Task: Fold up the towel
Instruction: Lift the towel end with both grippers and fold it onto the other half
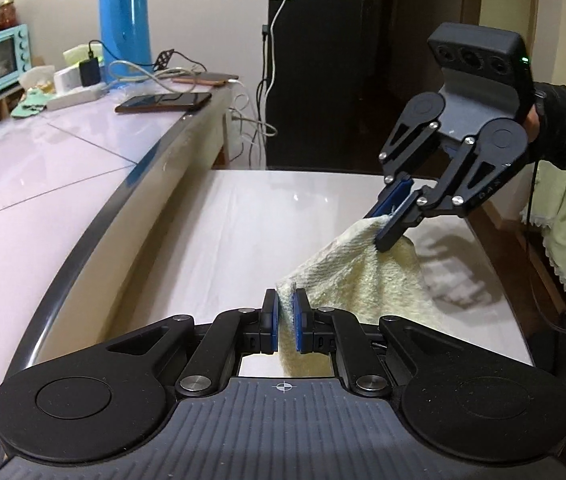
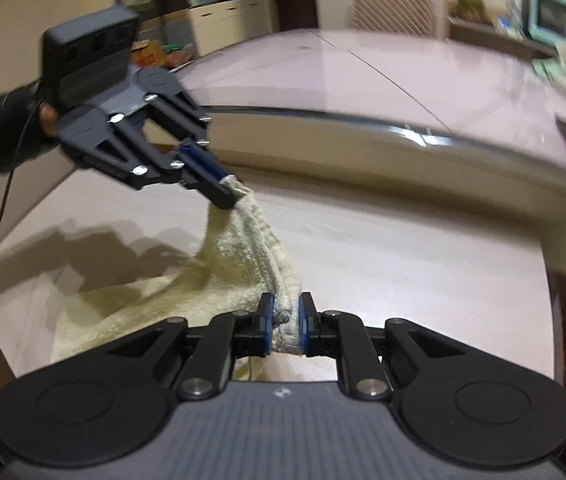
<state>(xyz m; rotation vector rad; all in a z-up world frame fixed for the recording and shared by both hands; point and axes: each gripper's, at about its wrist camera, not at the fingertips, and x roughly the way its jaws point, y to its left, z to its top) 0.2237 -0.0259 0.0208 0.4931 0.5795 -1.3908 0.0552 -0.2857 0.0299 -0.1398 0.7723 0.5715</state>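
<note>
White tabletop [image 1: 223, 216] is carrying a cream towel [image 1: 363, 276], its top edge running taut between two tongs and its body draping down to the surface. Left gripper [image 1: 286, 322] and right gripper [image 1: 393, 220] are each clamping a corner.

The left wrist view looks forward along its own fingers, close above the low table [image 1: 243, 216], toward the fridge [image 1: 315, 72] at the far edge. The right wrist view looks across the same table [image 2: 403, 264] toward the counter [image 2: 363, 72]. Both views share the table, the towel [image 1: 363, 276] and the opposite gripper.
</note>
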